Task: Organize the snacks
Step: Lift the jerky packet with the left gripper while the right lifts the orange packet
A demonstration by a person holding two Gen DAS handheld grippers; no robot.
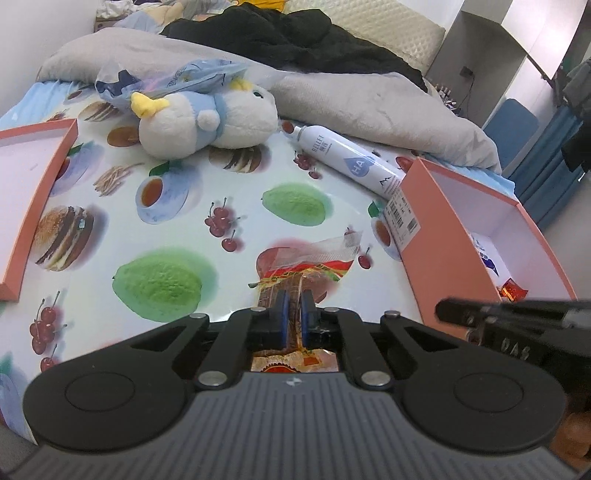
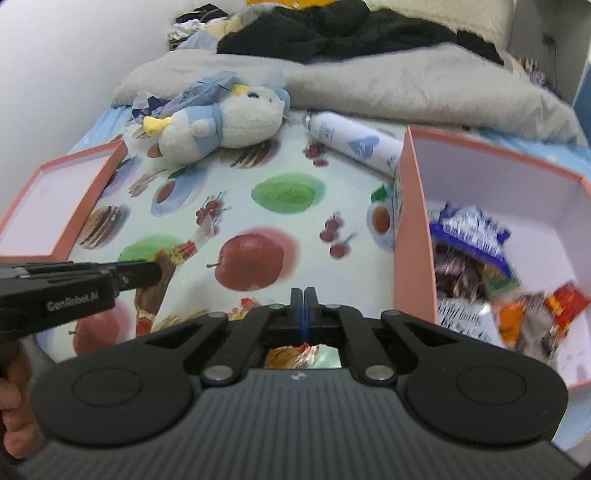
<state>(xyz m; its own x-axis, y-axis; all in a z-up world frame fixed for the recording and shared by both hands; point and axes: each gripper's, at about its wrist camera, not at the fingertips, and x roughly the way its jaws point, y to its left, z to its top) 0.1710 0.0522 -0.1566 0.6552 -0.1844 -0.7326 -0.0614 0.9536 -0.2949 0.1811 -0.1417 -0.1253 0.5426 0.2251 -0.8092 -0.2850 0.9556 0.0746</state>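
Broadly, the work appears well advanced but not finished. The bed, spread with a food-printed sheet, carries everything. The gray blanket and black clothing lie heaped at its far end and take no part in the job.

The pink box at the right holds the collected snacks: a blue-and-white packet, a dark packet and small red and orange wrappers, blurred in the right wrist view and not countable. The pink lid, or shallow tray, at the left lies open and holds nothing visible.

The stuffed toy lies with a crumpled plastic bag against it at the far side. The white spray can lies on its side, touching the box's outer corner. None of these is a snack.

The left gripper has its jaws clenched on a snack packet, a clear-ended wrapper with red and gold print that extends forward over the sheet, outside the box. The right gripper has its jaws pressed together; a wrapper shows beneath them, but whether they hold it cannot be told.

Judgement: most snacks are boxed; the held packet remains to go in, then probably the lid.
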